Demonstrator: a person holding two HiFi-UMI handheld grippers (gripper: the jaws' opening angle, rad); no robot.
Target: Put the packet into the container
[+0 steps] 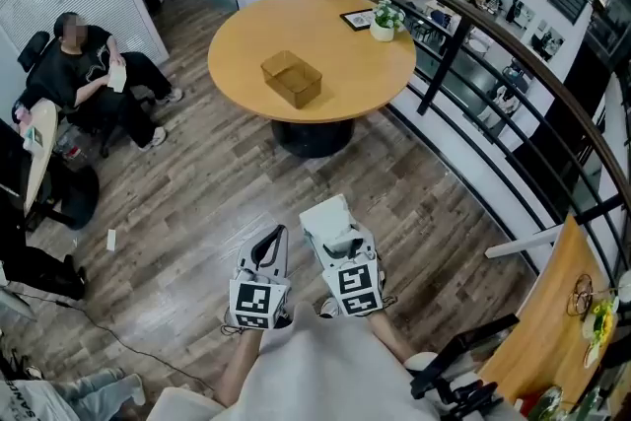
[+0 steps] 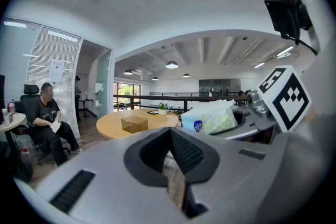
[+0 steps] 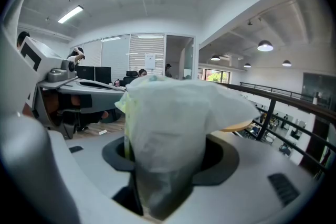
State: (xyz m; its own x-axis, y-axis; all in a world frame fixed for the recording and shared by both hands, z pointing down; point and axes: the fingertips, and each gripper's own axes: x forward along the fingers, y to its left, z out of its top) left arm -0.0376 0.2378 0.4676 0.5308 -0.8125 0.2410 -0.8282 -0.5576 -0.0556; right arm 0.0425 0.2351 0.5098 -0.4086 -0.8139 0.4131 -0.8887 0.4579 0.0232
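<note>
Packet (image 3: pixel 170 128) sits clamped in the right tongs (image 1: pixel 338 242), well apart from container (image 1: pixel 291 78).

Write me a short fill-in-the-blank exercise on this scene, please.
1. The right gripper is clamped on the task's white ___.
2. The left gripper holds ___.
3. The container stands on a table whose top is ___ in shape.
Missing words: packet; nothing; round.
</note>
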